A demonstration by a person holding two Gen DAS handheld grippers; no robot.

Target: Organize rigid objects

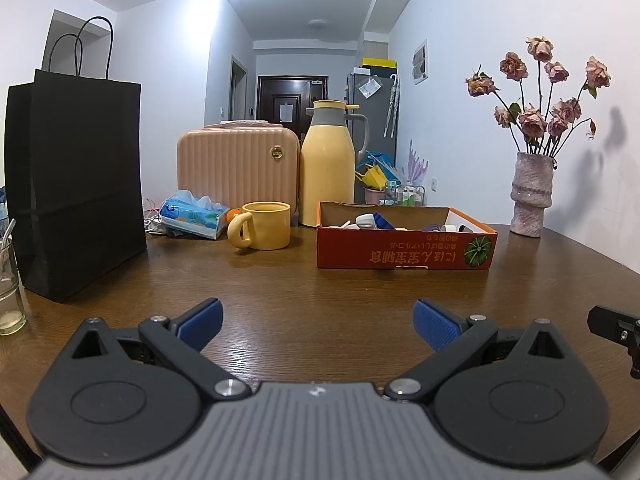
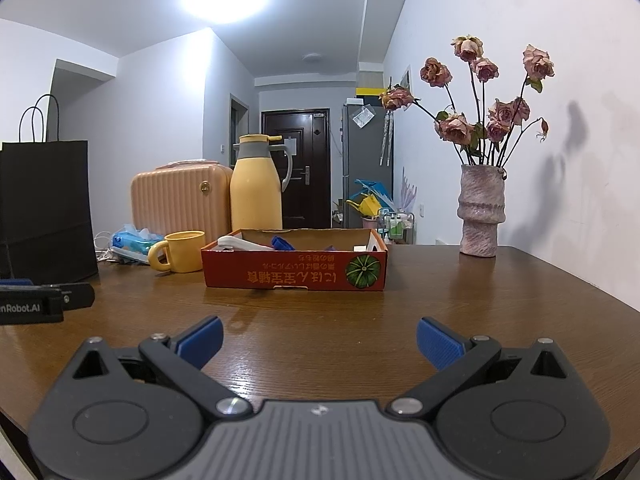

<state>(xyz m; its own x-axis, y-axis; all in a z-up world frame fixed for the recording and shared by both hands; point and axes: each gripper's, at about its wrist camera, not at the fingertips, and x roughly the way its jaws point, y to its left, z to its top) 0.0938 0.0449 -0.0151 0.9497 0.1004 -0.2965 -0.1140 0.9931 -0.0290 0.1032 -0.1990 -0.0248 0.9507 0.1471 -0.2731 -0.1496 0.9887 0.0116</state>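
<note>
A shallow orange cardboard box (image 1: 404, 250) (image 2: 294, 270) sits on the brown wooden table (image 1: 300, 300) (image 2: 440, 300), holding several small white and blue items whose shapes I can barely make out over its rim. Left of it stand a yellow mug (image 1: 262, 225) (image 2: 180, 251) and a tall yellow thermos jug (image 1: 328, 164) (image 2: 257, 184). My left gripper (image 1: 318, 320) hovers low over the table in front of the box, open, nothing between its blue pads. My right gripper (image 2: 320, 340) is likewise open and holds nothing, facing the box. Each gripper's edge shows in the other's view.
A black paper bag (image 1: 76, 184) (image 2: 44, 208) stands at the left, a glass jar (image 1: 10, 288) beside it. A pink ribbed case (image 1: 238, 166) (image 2: 180, 200) and tissue pack (image 1: 192, 218) sit behind the mug. A vase of dried roses (image 1: 532, 196) (image 2: 480, 212) stands at the right by the wall.
</note>
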